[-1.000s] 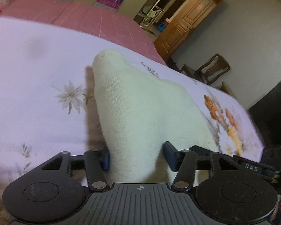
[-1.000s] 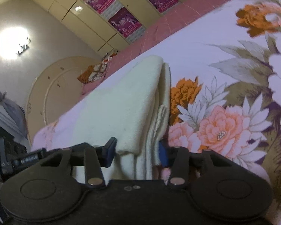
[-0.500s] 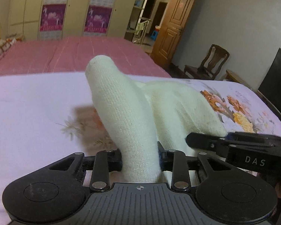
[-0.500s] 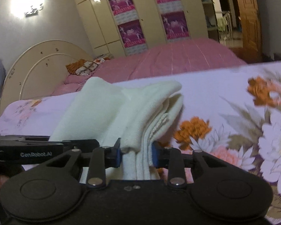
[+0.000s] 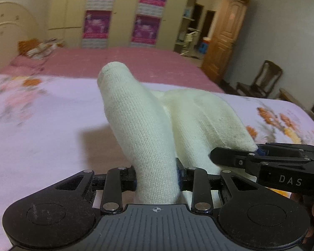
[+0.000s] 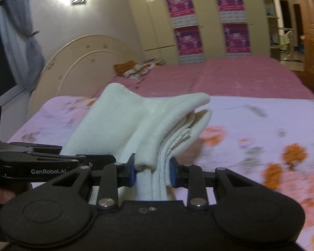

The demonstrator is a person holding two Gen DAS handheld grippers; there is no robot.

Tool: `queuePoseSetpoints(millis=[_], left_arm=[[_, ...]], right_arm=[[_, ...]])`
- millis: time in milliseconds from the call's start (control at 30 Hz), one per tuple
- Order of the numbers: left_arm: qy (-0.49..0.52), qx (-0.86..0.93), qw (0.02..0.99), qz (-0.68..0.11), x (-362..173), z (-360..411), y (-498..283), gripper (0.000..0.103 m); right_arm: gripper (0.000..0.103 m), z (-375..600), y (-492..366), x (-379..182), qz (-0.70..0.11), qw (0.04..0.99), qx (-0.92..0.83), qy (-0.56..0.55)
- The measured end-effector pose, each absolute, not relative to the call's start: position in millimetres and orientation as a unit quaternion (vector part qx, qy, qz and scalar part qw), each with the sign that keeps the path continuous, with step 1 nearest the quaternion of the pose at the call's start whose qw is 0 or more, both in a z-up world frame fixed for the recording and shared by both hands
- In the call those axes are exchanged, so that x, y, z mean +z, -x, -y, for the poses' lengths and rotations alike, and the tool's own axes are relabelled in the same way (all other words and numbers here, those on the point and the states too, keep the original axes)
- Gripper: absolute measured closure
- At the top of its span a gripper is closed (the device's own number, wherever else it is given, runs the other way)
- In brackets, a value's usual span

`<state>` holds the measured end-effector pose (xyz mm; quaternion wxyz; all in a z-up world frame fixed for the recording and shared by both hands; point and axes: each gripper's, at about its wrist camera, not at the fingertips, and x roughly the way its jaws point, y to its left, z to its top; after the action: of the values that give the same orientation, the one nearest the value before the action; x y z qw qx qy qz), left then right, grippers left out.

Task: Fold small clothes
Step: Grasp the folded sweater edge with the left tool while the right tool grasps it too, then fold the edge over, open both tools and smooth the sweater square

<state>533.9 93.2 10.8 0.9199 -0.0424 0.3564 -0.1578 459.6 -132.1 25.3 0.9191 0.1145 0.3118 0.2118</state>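
Left wrist view: the left gripper [image 5: 157, 176] has its jaws narrowly set and clamped on one end of the cream-white knitted garment [image 5: 140, 129]. The fabric rises from between the pads as a rounded, tube-like fold and stands clear of the lilac floral bedsheet [image 5: 41, 125]. To the right, the right gripper [image 5: 255, 151] pinches another corner of the same garment. The knit shows a fine ribbed texture with faint grey marks on the right portion.

Right wrist view: the right gripper [image 6: 151, 172] is likewise closed to a narrow gap on several stacked layers of the garment [image 6: 136, 125]. The layered edges fan out beyond the pads, above the bedsheet [image 6: 261, 125]. The left gripper [image 6: 88, 156] enters from the left, touching the fabric.
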Motion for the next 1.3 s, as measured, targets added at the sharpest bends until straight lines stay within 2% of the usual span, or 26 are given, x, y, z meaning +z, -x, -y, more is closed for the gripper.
queuePoseSetpoints(millis=[167, 367, 467, 533, 600, 700, 867, 1033, 1067, 1100, 1167, 1200, 1300], left_arm=[[0.049, -0.136, 0.919, -0.368, -0.3, -132.8, -517.5, 0.072], [0.068, -0.144, 0.908, -0.388, -25.9, -141.2, -510.1, 0.070], [0.080, -0.138, 0.911, -0.381, -39.6, -143.6, -507.9, 0.059], [0.078, -0.121, 0.918, -0.370, -45.2, -145.7, -502.7, 0.034], [0.087, -0.106, 0.921, -0.364, -51.2, -153.5, -498.7, 0.026], [0.118, -0.110, 0.921, -0.355, -57.0, -168.6, -492.2, 0.025], [0.108, -0.110, 0.927, -0.342, -57.5, -177.7, -484.6, 0.025], [0.102, -0.089, 0.937, -0.323, -43.3, -190.9, -475.1, 0.025], [0.094, -0.085, 0.941, -0.313, -36.7, -190.8, -474.5, 0.025], [0.085, -0.087, 0.946, -0.302, -30.8, -189.2, -476.1, 0.025], [0.071, -0.094, 0.953, -0.280, -19.4, -182.0, -485.5, 0.035], [0.067, -0.094, 0.953, -0.279, -15.8, -177.2, -493.1, 0.042], [0.065, -0.095, 0.953, -0.282, -10.5, -161.8, -518.2, 0.045]], right_arm=[[0.074, 88.8, -456.1, 20.0, -0.326, 0.906, 0.245, -0.114], [0.074, 78.2, -447.2, 8.5, -0.353, 0.890, 0.257, -0.129], [0.074, 83.2, -446.6, -6.1, -0.373, 0.883, 0.247, -0.143], [0.074, 88.5, -449.6, -12.7, -0.379, 0.878, 0.245, -0.160], [0.073, 94.0, -450.1, -18.6, -0.381, 0.874, 0.247, -0.172], [0.071, 98.3, -448.9, -24.0, -0.380, 0.872, 0.249, -0.181], [0.068, 100.1, -449.5, -26.3, -0.379, 0.872, 0.251, -0.184], [0.054, 116.4, -450.1, -22.0, -0.385, 0.869, 0.246, -0.187], [0.058, 120.0, -448.4, -16.7, -0.377, 0.873, 0.247, -0.185], [0.073, 122.1, -447.0, -9.7, -0.363, 0.879, 0.253, -0.178], [0.091, 117.9, -451.1, 1.1, -0.346, 0.888, 0.257, -0.160], [0.092, 112.5, -456.3, 6.8, -0.336, 0.894, 0.254, -0.150], [0.092, 94.9, -477.6, 14.6, -0.325, 0.903, 0.246, -0.136]])
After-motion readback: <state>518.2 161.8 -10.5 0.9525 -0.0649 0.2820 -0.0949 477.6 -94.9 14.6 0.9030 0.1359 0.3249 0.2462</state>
